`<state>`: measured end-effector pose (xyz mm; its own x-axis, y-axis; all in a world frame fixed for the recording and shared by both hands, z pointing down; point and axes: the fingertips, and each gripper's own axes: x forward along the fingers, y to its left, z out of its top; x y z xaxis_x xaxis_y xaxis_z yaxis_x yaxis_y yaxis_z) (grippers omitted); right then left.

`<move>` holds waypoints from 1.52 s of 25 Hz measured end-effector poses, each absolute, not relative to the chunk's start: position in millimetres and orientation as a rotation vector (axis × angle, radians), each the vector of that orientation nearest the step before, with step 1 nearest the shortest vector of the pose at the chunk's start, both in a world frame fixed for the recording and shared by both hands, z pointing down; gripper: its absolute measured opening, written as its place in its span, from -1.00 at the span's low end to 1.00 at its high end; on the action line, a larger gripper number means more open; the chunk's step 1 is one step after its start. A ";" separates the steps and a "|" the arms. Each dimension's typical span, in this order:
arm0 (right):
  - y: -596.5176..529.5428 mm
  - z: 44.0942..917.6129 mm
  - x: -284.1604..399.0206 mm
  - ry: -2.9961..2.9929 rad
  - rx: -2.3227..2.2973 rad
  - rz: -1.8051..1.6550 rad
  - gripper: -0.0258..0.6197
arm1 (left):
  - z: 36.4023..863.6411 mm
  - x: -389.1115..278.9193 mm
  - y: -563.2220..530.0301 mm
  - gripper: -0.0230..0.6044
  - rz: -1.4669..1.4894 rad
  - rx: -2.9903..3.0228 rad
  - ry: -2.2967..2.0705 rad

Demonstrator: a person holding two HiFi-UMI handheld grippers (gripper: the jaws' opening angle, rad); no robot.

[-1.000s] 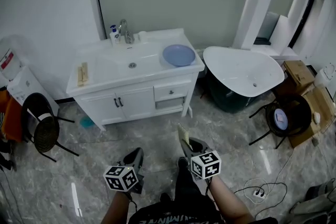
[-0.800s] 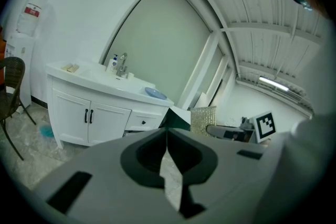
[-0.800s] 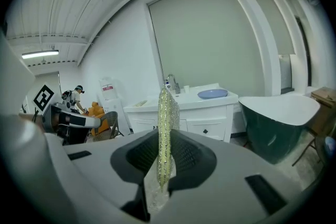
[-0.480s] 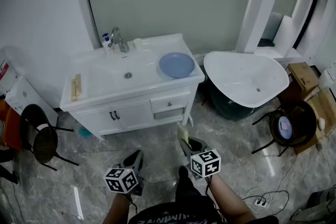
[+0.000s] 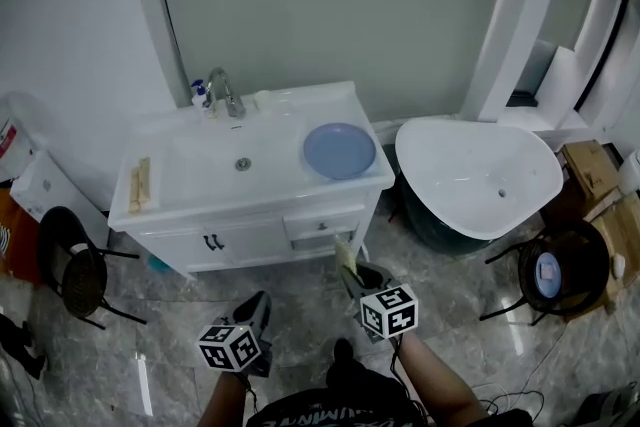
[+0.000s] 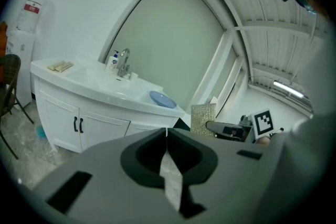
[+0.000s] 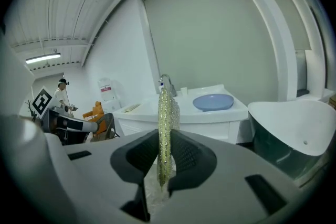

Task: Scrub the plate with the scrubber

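Note:
A blue plate point(image 5: 340, 152) lies on the right end of the white vanity top point(image 5: 180, 200), beside the sink basin; it also shows in the left gripper view point(image 6: 161, 99) and in the right gripper view point(image 7: 212, 102). My right gripper point(image 5: 355, 277) is shut on a thin sparkly scrubber point(image 5: 346, 257), which stands upright between its jaws point(image 7: 164, 134). My left gripper point(image 5: 256, 307) is shut with nothing in it point(image 6: 167, 134). Both grippers hover over the floor in front of the vanity, well short of the plate.
A faucet point(image 5: 225, 93) and a soap bottle point(image 5: 198, 93) stand at the vanity's back edge, a wooden item point(image 5: 140, 183) at its left end. A white bathtub point(image 5: 480, 175) sits to the right, a black chair point(image 5: 75, 267) to the left, a stool point(image 5: 553, 273) at the far right.
Both grippers and the camera have come nearer to the vanity, which now sits lower and larger in the head view. The jaws stay as they were, with the scrubber still held.

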<state>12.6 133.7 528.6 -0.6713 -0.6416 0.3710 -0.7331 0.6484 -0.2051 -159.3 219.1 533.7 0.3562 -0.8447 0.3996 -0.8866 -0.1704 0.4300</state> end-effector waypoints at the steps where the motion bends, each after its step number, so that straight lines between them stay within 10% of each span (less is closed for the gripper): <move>1: 126.7 528.8 15.2 -2.604 1.105 0.498 -0.71 | 534.4 -156.4 213.2 -0.87 0.088 2.017 -1.500; 38: -45.5 528.9 63.8 -2.626 1.123 0.531 -0.71 | 524.5 -115.6 24.3 -0.87 0.068 2.020 -1.516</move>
<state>63.8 -45.5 528.9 -0.6773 -0.6463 0.3516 -0.7321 0.6394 -0.2351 -115.6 24.3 524.5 0.3448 -0.8561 0.3851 -0.8871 -0.1630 0.4318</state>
